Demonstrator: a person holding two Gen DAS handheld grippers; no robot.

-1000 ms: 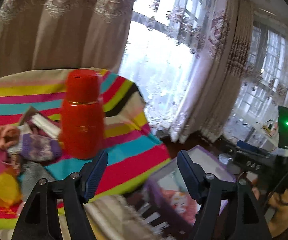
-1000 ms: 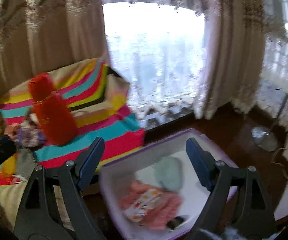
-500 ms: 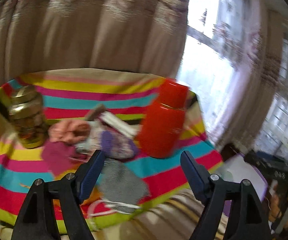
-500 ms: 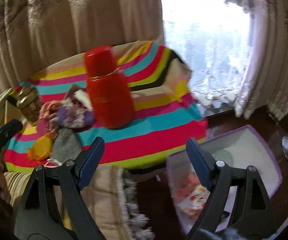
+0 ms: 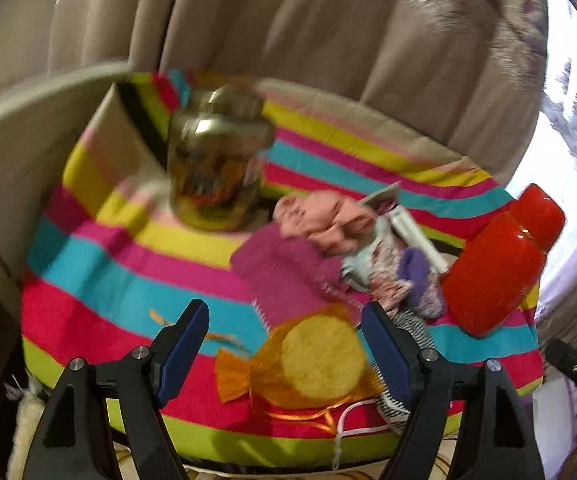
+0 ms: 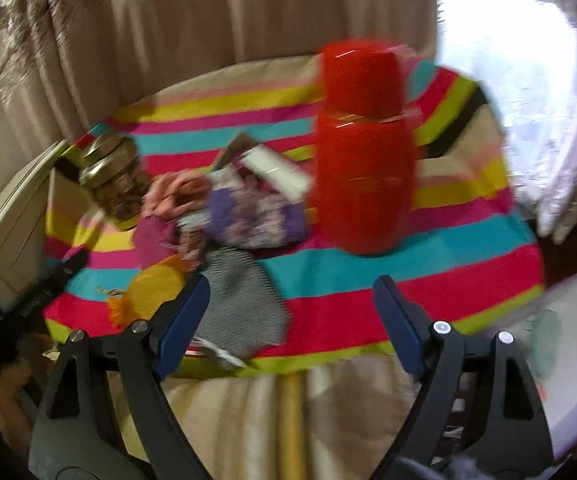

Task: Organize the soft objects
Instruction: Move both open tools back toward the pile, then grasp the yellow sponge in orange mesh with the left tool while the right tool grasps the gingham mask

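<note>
Both grippers—left gripper (image 5: 286,346), right gripper (image 6: 292,312)—hold jaws spread, empty, above the striped cloth (image 6: 368,276) (no writing legible).

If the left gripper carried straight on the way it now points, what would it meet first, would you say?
Most likely the round yellow pouch with orange ruffled ends, lying on the striped cloth between the open left gripper fingers; depth is uncertain.

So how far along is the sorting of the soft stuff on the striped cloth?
Done: something pale already lies in the purple-rimmed bin. In hand: nothing; the left gripper and right gripper are both open and empty. Left: the yellow pouch, magenta cloth, pink piece and grey striped piece.
</note>
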